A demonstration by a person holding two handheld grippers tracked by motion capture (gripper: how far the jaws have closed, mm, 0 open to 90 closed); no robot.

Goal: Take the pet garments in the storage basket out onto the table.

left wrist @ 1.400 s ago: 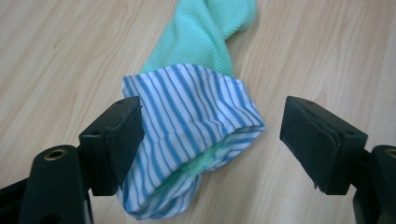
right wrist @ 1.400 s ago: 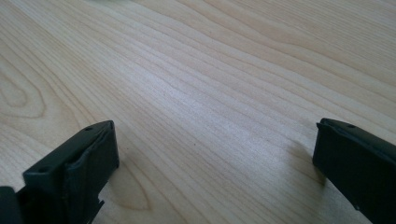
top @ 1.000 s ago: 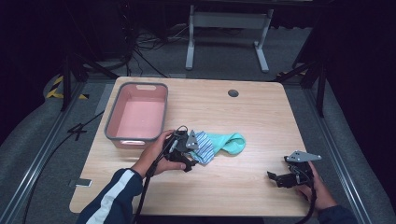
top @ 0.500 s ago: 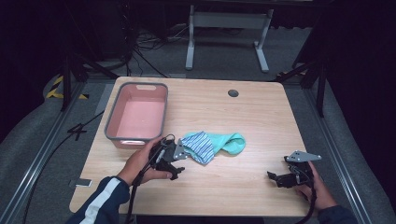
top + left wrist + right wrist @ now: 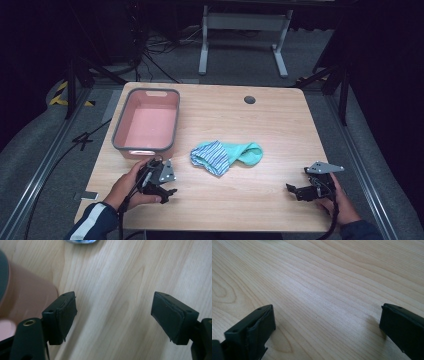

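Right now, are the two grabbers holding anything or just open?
Left gripper: open, holding nothing, bare table between its jaws.
Right gripper: open, holding nothing.

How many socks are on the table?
2, it seems: a striped blue sock lies bunched mid-table, right of the pink tub, and a plain teal sock touches its right side. The bunch could hide more.

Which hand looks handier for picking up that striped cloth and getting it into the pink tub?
Probably the left. The left tool sits open on the table near the striped cloth, right beside the pink tub. The right tool, also open, sits farther from both.
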